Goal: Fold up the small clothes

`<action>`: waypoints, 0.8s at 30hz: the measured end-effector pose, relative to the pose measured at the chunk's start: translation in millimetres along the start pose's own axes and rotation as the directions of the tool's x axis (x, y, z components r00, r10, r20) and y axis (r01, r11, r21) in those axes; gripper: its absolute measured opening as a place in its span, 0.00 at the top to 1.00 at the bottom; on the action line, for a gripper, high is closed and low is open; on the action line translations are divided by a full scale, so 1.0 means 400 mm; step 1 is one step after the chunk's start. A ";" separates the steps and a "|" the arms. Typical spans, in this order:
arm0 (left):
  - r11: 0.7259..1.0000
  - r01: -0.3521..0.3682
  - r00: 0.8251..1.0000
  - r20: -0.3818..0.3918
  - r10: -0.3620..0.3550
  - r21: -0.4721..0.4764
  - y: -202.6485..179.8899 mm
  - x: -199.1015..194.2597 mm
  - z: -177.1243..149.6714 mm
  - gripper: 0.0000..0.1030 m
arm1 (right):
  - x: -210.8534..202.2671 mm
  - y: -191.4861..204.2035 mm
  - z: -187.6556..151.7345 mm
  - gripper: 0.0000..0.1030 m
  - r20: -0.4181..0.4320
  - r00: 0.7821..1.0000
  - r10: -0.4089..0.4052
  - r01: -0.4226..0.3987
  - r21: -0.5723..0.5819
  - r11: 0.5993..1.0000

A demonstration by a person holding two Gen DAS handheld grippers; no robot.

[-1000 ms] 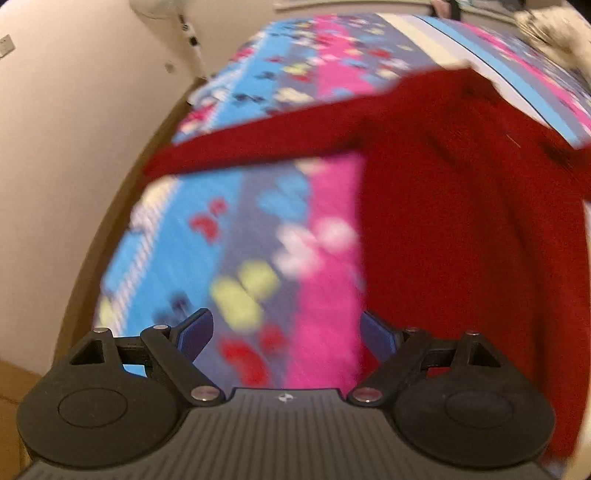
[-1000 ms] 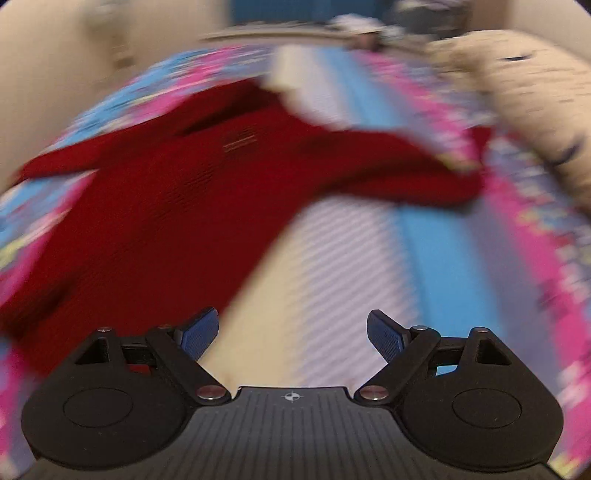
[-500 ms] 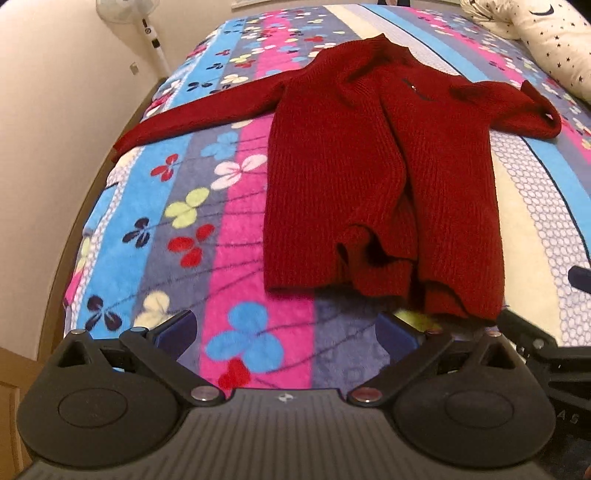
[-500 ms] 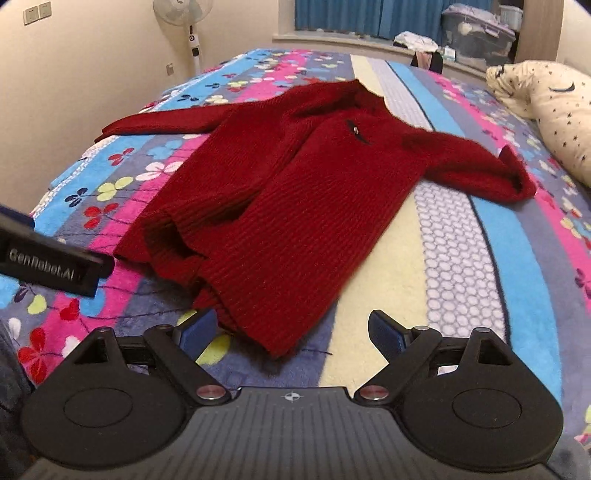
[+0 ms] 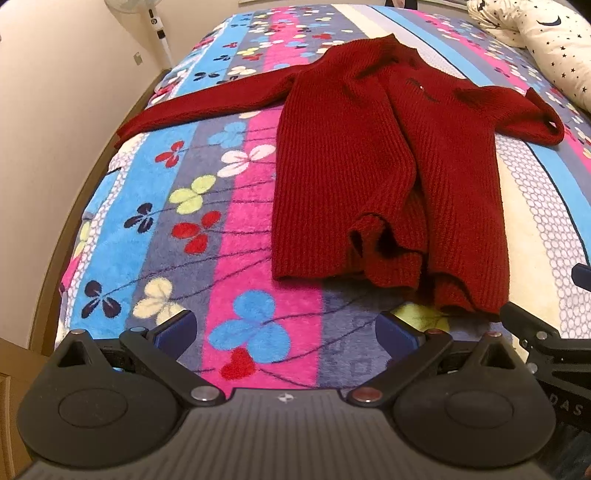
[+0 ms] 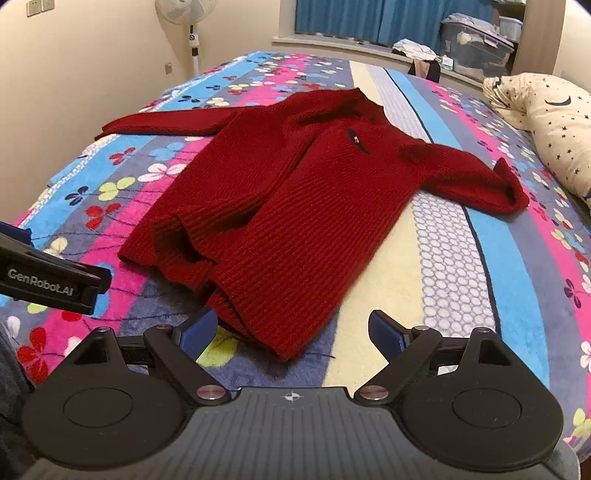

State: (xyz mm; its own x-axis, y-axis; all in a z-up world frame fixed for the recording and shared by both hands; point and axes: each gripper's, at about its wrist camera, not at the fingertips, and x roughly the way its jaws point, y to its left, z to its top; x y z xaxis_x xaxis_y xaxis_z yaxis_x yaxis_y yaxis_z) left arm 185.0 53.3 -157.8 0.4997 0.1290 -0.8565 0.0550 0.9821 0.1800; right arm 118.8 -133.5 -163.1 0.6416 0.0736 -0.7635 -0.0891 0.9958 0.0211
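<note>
A dark red knitted sweater [image 5: 373,177] lies spread on the flowered striped blanket [image 5: 184,206], sleeves out to both sides, its lower hem rumpled and partly turned up. It also shows in the right wrist view [image 6: 295,206]. My left gripper [image 5: 286,332] is open and empty, above the blanket just short of the hem's left corner. My right gripper [image 6: 291,328] is open and empty, its fingertips on either side of the hem's nearest corner, not closed on it. The right gripper's body shows at the lower right of the left wrist view [image 5: 546,347].
A star-print pillow [image 6: 554,125] lies at the bed's right. A standing fan [image 6: 188,22] is by the wall at left. Storage boxes [image 6: 476,44] and blue curtains [image 6: 362,18] are beyond the bed. The bed's left edge [image 5: 74,206] drops off near the wall.
Both grippers have pulled back from over the sweater towards its hem and settled. The views went from blurred to steady. The sweater now lies spread out and released.
</note>
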 end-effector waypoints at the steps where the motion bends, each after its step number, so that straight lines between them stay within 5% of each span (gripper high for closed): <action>1: 1.000 0.002 1.000 -0.005 -0.002 -0.001 0.002 0.006 0.001 0.00 | 0.008 0.001 0.001 0.13 -0.003 1.000 -0.009 0.009 0.001 1.000; 7: 0.999 0.000 0.998 -0.060 -0.003 -0.048 0.037 0.050 -0.002 0.00 | 0.079 -0.001 -0.012 0.13 -0.030 0.997 -0.076 0.077 0.015 0.997; 17: 0.997 -0.018 0.996 -0.092 0.012 -0.069 0.060 0.068 -0.004 0.00 | 0.139 0.039 -0.019 0.13 -0.013 0.999 -0.047 0.047 -0.010 0.999; 21: 0.997 -0.017 0.995 -0.104 0.009 -0.077 0.062 0.071 -0.004 0.00 | 0.179 0.042 -0.015 0.14 0.029 0.983 -0.182 0.183 -0.031 0.983; 24: 0.997 -0.020 0.995 -0.101 0.013 -0.075 0.062 0.070 -0.004 0.00 | 0.165 -0.006 -0.008 0.14 0.091 0.926 -0.367 0.362 0.071 0.930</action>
State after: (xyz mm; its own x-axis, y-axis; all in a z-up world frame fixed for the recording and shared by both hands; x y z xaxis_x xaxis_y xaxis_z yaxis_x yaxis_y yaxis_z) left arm 199.0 81.7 -178.1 0.4103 0.1546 -0.8988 -0.0205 0.9868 0.1604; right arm 158.8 -131.3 -215.7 0.6962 -0.2925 -0.6555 0.2034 0.9562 -0.2106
